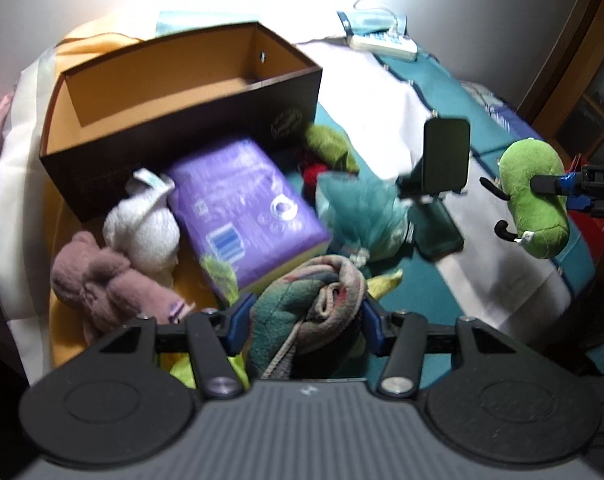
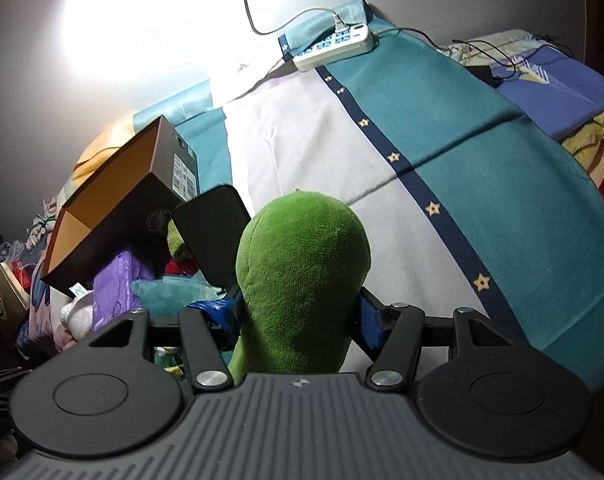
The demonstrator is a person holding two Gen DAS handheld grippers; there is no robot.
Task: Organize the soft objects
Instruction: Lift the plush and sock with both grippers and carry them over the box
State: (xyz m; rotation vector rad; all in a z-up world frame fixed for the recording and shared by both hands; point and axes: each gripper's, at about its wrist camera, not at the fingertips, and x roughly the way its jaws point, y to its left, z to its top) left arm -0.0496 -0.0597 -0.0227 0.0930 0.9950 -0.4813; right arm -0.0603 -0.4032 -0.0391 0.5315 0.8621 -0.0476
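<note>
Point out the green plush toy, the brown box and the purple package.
green plush toy (image 2: pixel 302 272): right wrist view, middle of its fuzzy body.
brown box (image 1: pixel 174 136): left wrist view, dark front wall.
purple package (image 1: pixel 246 204): left wrist view, top face.

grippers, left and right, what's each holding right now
Left gripper: shut on the multicoloured rolled fleece cloth.
Right gripper: shut on the green oblong plush toy.

Only legible txt: "DAS" on right tool (image 1: pixel 536 185); box (image 1: pixel 174 120) logo unreadable.
</note>
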